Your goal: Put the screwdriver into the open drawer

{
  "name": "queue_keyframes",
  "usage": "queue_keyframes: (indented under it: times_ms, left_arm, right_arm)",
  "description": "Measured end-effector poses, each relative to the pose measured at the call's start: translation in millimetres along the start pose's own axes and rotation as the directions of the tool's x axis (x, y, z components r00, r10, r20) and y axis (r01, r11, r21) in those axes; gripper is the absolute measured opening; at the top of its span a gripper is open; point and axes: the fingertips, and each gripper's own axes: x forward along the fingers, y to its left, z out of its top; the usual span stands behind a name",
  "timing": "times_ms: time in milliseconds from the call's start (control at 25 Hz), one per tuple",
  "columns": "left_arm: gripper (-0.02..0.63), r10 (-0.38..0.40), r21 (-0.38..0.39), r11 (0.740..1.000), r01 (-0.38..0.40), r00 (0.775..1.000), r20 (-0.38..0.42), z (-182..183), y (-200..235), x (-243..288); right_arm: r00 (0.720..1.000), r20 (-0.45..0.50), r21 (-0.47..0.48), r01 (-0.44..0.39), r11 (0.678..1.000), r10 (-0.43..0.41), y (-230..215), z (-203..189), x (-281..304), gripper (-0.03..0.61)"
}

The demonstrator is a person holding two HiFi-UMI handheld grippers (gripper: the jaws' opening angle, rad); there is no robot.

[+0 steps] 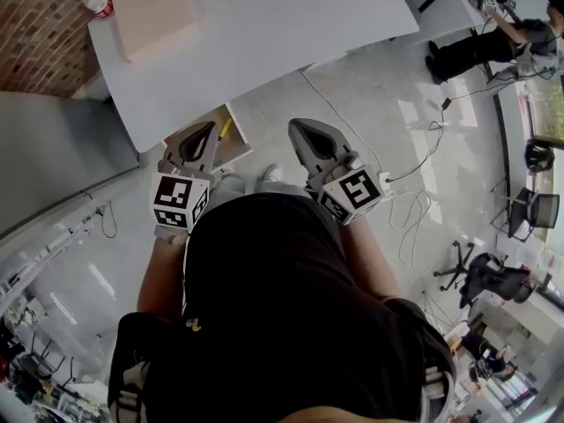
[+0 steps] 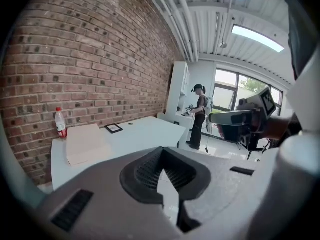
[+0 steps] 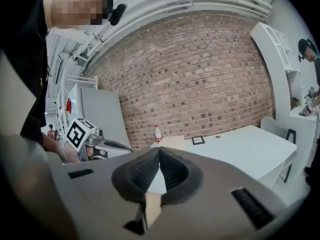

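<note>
In the head view an open drawer (image 1: 231, 151) sticks out from under the white table (image 1: 264, 33). A thin yellow thing (image 1: 226, 128), apparently the screwdriver's handle, lies in it. My left gripper (image 1: 210, 128) hangs right beside the drawer, partly over it, with its jaws shut and nothing between them. My right gripper (image 1: 300, 129) is held over the grey floor to the drawer's right, also shut and holding nothing. In the left gripper view the left gripper (image 2: 162, 149) has its pads meeting at the tip. The right gripper view shows the same closed tip on the right gripper (image 3: 159, 150). The drawer is hidden in both gripper views.
On the table stand a beige box (image 1: 154, 11), a red-capped bottle (image 1: 92, 0) and a small black frame (image 2: 113, 128). A grey cabinet (image 1: 53, 157) is on the left. Cables (image 1: 414, 174) cross the floor on the right. Another person (image 2: 199, 115) stands past the table's far end.
</note>
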Motion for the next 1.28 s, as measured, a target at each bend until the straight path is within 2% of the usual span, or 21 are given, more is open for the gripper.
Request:
queue_keyframes:
  times_ms: [240, 440, 880, 1280]
  left_arm:
    - [0.003, 0.034, -0.003, 0.999, -0.034, 0.989, 0.142, 52.2, -1.1, -25.8]
    - [0.004, 0.074, -0.006, 0.997, -0.075, 0.974, 0.215, 79.6, -1.0, -45.3]
    - [0.005, 0.145, -0.016, 0.989, -0.147, 0.949, 0.281, 96.1, -4.2, -77.3]
    - [0.005, 0.13, -0.001, 0.991, -0.135, 0.951, 0.28, 95.6, -10.3, -81.7]
  right_arm:
    - [0.997, 0.045, -0.051, -0.062, 0.997, 0.064, 7.5, 32.0, 5.5, 0.011]
    - [0.992, 0.066, -0.089, -0.106, 0.99, 0.112, 16.4, 53.2, 6.1, 0.011]
    - [0.976, 0.106, -0.158, -0.172, 0.972, 0.19, 43.6, 79.5, 4.1, 0.01]
    - [0.977, 0.113, -0.156, -0.165, 0.974, 0.183, 52.4, 77.5, 0.7, 0.009]
